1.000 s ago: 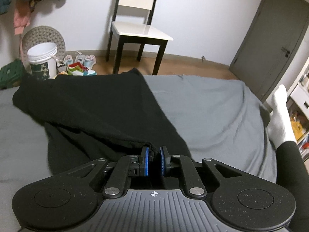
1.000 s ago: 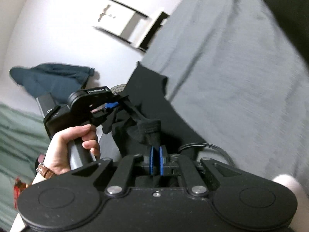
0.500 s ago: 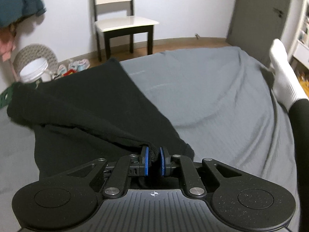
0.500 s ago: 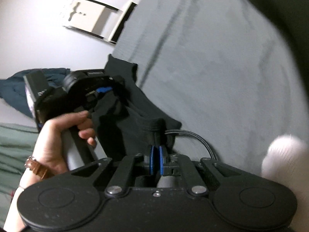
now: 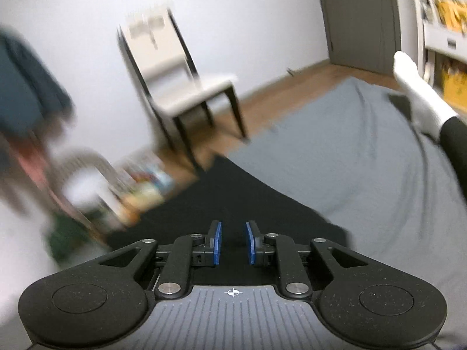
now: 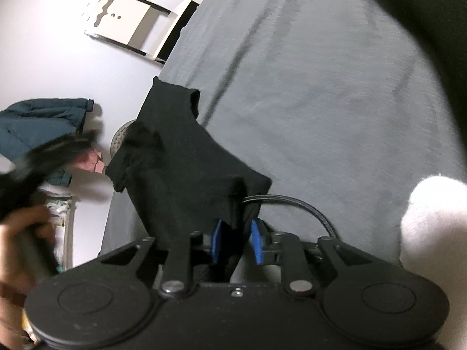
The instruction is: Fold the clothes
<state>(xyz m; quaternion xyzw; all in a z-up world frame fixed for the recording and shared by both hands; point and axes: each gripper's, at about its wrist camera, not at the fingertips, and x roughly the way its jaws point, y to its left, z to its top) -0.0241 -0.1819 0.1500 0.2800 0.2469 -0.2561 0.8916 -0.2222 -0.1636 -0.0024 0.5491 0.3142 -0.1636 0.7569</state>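
Both tools gape over the black garment, nothing gripped; chair stands beyond the bed.

Black garment: dark knit, no print visible. Lies on the grey bed, partly folded, with layers overlapping. Far corner is a squared tab pointing toward the bed's far edge. On the side toward the wall, a loose flap is bunched and lifted off the bed; its edge looks ragged from blur. Near end has a thick folded hem standing between the right tool's parted blue pads; whether it touches them is unclear. In the left view the garment is a flat dark wedge narrowing toward the far edge, its right edge a clean diagonal against the bed.
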